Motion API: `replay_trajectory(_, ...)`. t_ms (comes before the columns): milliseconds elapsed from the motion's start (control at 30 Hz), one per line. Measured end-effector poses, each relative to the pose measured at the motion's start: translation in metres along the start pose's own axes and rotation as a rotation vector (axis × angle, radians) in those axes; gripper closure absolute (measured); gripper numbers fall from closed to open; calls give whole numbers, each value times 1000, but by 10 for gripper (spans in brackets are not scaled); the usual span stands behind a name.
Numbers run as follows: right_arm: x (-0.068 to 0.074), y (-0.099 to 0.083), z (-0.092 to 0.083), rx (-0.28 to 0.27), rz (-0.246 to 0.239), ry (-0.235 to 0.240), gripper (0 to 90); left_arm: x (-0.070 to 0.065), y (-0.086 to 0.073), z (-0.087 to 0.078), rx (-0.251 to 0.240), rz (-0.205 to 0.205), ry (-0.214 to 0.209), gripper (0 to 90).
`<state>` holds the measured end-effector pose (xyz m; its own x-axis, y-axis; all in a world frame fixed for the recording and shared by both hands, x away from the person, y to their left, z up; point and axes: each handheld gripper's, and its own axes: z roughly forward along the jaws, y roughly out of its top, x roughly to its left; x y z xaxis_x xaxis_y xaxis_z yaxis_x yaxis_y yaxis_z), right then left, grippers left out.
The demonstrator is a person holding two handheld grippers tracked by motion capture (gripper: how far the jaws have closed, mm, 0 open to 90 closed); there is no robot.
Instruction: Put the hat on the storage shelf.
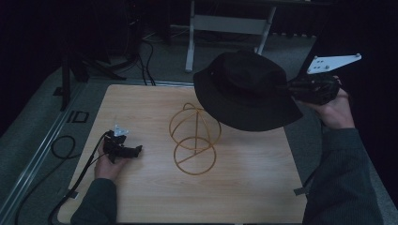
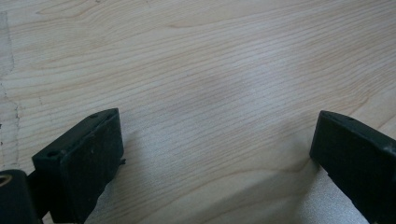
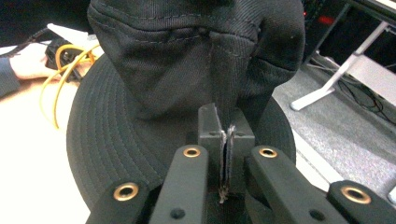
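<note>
A black bucket hat (image 1: 246,91) hangs in the air above the table's far right, just right of and slightly over a gold wire stand (image 1: 194,138). My right gripper (image 1: 292,88) is shut on the hat's brim; in the right gripper view the jaws pinch the fabric (image 3: 224,140), and the hat (image 3: 187,84) spreads ahead of them. The wire stand (image 3: 60,79) shows yellow at that view's left. My left gripper (image 1: 136,151) rests on the wooden table (image 1: 141,197) at the left, open, with bare wood between its fingers (image 2: 88,158).
A black cable (image 1: 70,183) trails off the table's left edge from the left gripper. A white desk frame (image 1: 225,26) stands on the floor behind the table. Grey carpet surrounds the table.
</note>
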<state>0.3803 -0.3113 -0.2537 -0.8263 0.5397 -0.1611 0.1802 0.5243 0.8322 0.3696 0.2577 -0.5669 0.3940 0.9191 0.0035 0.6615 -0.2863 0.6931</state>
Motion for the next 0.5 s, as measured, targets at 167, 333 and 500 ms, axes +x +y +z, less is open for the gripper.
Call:
replay_trajectory(167, 2, 3, -1, -13, -10, 14, 884, 0, 0, 0, 0, 1, 0, 28)
replay_trajectory(333, 4, 6, -1, -17, -17, 18, 884, 0, 0, 0, 0, 0, 0, 28)
replay_trajectory(500, 5, 7, -1, -34, -18, 33, 884, 0, 0, 0, 1, 1, 0, 28)
